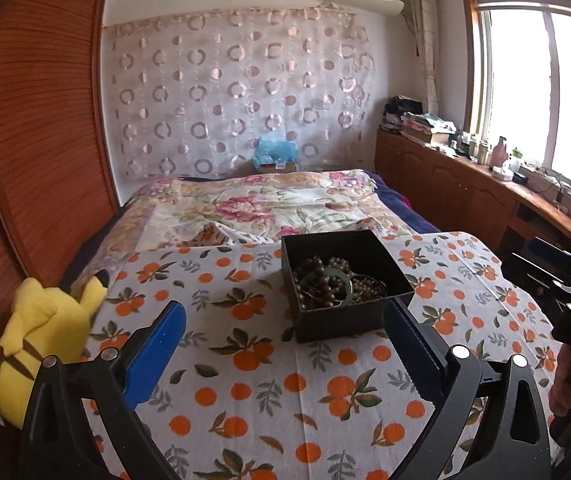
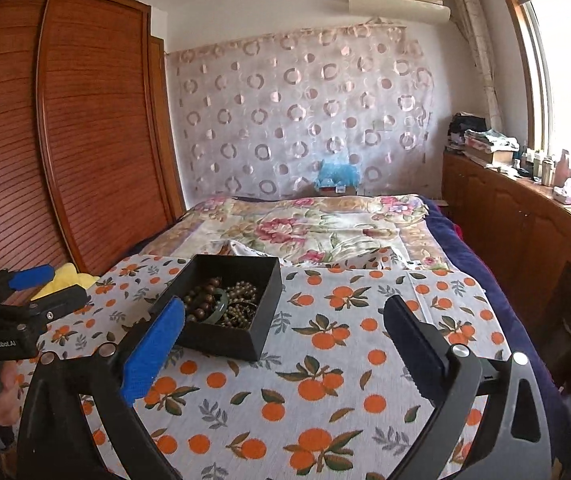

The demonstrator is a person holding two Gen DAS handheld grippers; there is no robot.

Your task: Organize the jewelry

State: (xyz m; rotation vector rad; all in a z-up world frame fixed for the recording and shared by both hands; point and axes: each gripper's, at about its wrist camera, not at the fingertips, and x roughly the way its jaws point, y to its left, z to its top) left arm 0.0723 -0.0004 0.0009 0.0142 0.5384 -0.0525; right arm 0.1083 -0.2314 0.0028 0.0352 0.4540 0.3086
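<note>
We see a bed point(image 1: 285, 196) with a flowered quilt running to the far wall, and a wooden slatted wardrobe point(image 1: 41, 120) along its left side. On the near part of the bed lies a white cloth printed with oranges point(image 1: 269, 380). A yellow plush toy point(image 1: 41, 344) sits at the cloth's left edge, against the wardrobe.

On the cloth stands an open black box point(image 1: 345, 284), upright, near the cloth's far edge. Inside it we see the jewelry: dark brown bead strings point(image 1: 317, 280) heaped together and a green bangle point(image 1: 345, 286) lying among them.

Our left claw point(image 1: 285, 344) hovers near the box, its jaws wide apart with nothing between them; its right finger sits just in front of the box's near right corner. Our right claw point(image 2: 285, 332) is likewise spread and empty, its blue left finger point(image 2: 153, 352) overlapping the box's near left corner in view; we cannot tell if it touches.
</note>
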